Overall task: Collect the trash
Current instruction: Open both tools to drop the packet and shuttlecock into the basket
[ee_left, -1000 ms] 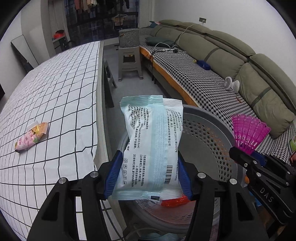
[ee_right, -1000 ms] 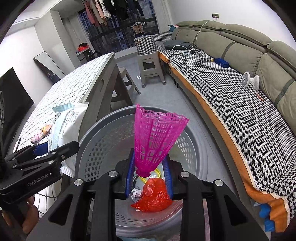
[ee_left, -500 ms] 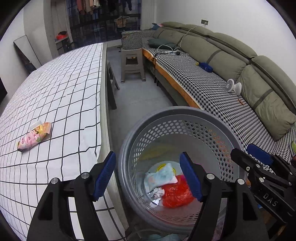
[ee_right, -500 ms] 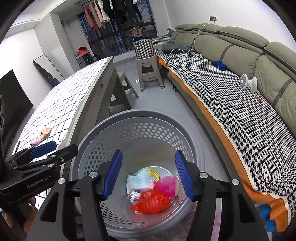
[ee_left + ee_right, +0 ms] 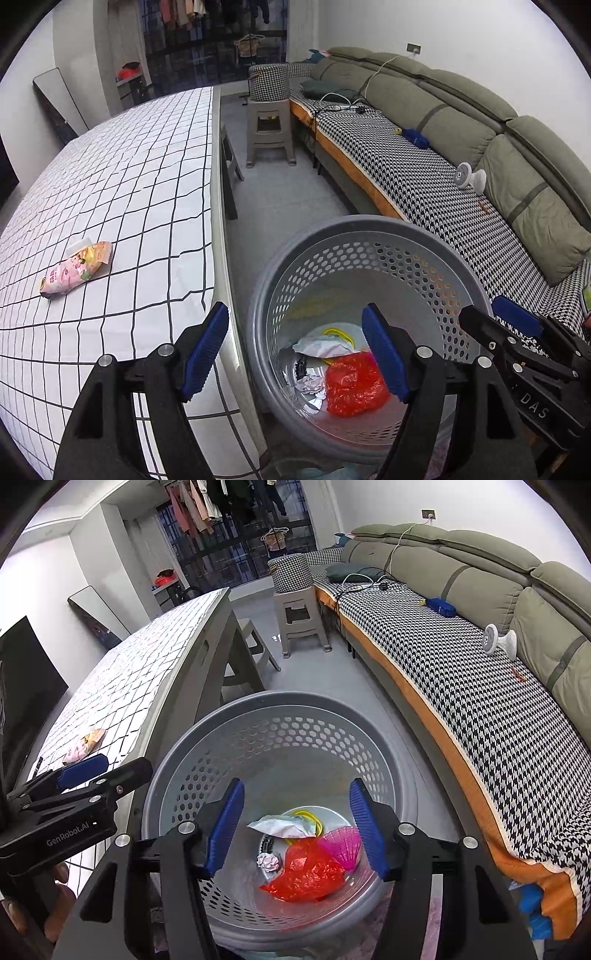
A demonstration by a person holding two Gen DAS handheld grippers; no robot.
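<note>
Several trash items lay in the grey perforated basket [image 5: 284, 709]: red bag [image 5: 306, 871], pink shuttlecock [image 5: 341, 843], pale wrapper [image 5: 282, 825]. One snack packet [image 5: 75, 269] remained on the checked surface [image 5: 140, 192]. Left tongs [image 5: 295, 347] and right tongs [image 5: 295, 827] were apart, empty, above the basket.

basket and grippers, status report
Left gripper open, empty. Right gripper open, empty. Basket holds trash; pink snack packet on table. Nothing in the way.

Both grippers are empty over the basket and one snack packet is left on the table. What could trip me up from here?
The snack packet lies flat on the tablecloth, so the left gripper might pinch cloth along with it. The basket stands close against the table edge; a swing back could knock its rim. The right gripper hangs nearby and could collide.
</note>
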